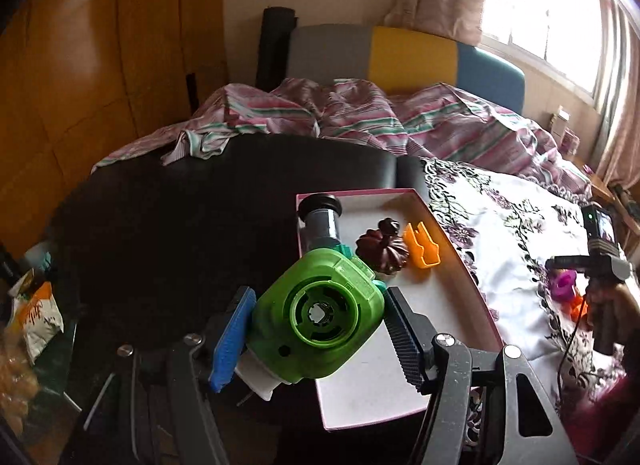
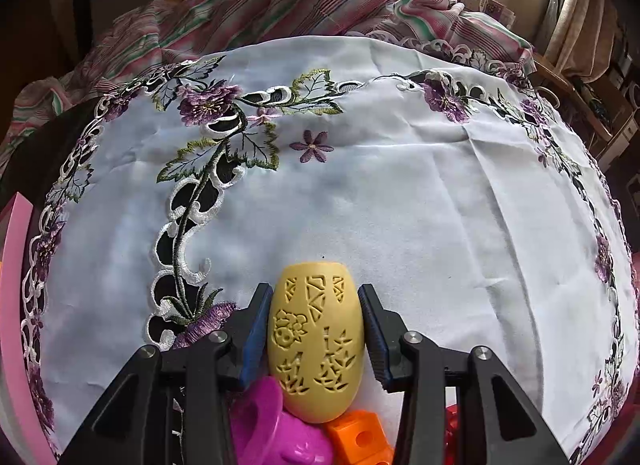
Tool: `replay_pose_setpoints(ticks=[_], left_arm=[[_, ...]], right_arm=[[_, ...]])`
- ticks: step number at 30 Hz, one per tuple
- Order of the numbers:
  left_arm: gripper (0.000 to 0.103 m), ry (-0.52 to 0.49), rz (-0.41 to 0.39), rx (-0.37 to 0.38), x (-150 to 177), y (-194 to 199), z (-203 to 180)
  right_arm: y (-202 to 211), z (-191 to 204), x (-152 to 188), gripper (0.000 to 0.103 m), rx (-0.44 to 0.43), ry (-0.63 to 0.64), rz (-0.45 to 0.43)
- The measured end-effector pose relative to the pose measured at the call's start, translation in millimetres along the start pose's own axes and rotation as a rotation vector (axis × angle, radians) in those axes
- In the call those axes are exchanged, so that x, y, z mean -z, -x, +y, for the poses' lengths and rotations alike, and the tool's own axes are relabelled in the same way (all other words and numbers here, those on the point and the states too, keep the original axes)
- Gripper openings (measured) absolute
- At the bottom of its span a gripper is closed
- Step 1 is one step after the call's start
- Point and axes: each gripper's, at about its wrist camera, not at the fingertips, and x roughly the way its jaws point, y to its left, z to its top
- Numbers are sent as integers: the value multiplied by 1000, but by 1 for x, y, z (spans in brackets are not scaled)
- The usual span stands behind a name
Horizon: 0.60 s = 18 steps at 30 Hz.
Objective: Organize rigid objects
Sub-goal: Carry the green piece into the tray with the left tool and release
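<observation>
A: Tray (image 1: 460, 265) contents? 
B: Pink-rimmed, white floor. Holds a grey tube with black cap (image 1: 322, 217), a brown ribbed piece (image 1: 382, 249), an orange clip (image 1: 422, 249).
A: Left gripper (image 1: 316, 329)?
B: Pinching a green toy camera (image 1: 320, 317) over the tray's near-left edge, round lens ring facing us.
A: Right gripper (image 2: 316, 329)?
B: Clamped on a yellow carved egg (image 2: 316, 345) above the embroidered cloth (image 2: 400, 193), touching a magenta piece (image 2: 272, 425) and an orange block (image 2: 360, 439).
</observation>
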Motion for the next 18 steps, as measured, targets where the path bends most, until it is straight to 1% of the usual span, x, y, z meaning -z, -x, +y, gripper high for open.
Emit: replay_pose_setpoints(ticks=[2, 4, 7, 12, 18], left_arm=[[66, 40, 25, 35, 0, -5, 6], [66, 60, 37, 50, 1, -7, 8], [66, 49, 51, 38, 4, -12, 5], [66, 38, 52, 30, 7, -13, -1], [66, -22, 59, 15, 13, -20, -14]], right_arm=[[0, 0, 0, 44, -1, 1, 0], [0, 0, 0, 44, 0, 3, 0], [0, 1, 0, 44, 3, 8, 0], [0, 1, -1, 44, -1, 9, 2], [-1, 1, -1, 44, -1, 14, 0]])
